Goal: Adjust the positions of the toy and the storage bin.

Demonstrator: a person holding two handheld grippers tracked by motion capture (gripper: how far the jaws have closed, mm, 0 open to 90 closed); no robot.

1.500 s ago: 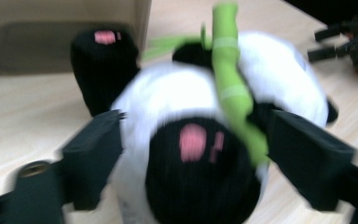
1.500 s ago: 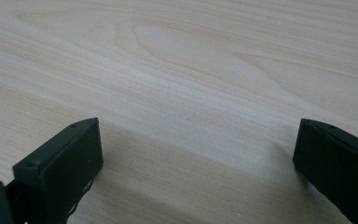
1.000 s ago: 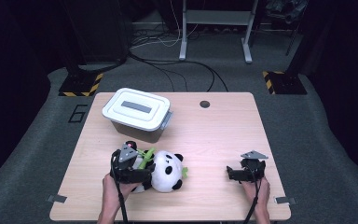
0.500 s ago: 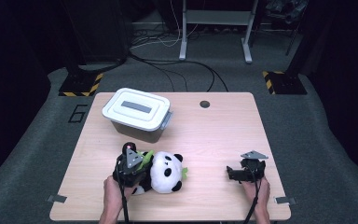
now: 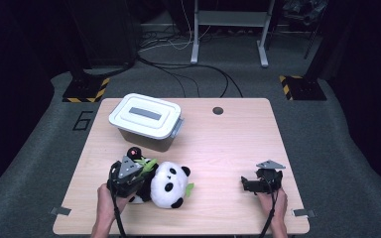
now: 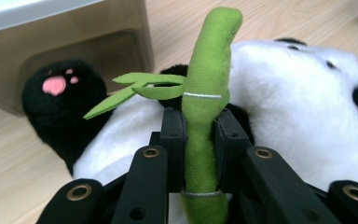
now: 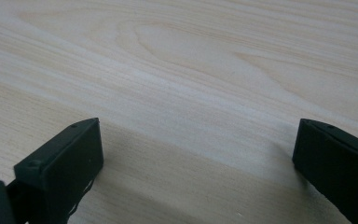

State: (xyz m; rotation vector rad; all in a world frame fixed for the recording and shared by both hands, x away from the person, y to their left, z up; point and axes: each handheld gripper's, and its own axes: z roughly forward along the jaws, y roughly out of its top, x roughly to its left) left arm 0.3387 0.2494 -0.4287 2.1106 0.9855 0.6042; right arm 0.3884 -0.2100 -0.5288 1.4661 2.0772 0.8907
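Left gripper view | left tool point(image 6: 199, 140) clamps bamboo stalk point(image 6: 207, 88), base hidden | right tool point(image 7: 196, 158) wide

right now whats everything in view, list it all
panda: 1, white and black plush, lying near front left of table, beside the box
bamboo: 1, green felt stalk with leaves, on the panda, pinched between the left jaws
box: 1, clear tub with white lid on, back left of table
table: 1, light wood, with a dark round hole at its back edge
cables: several, black, on the grey floor behind the table
left gripper: 1, black, shut on the bamboo
right gripper: 1, black, jaws wide apart over bare table, front right
hands: 2, at the front edge, one on each gripper
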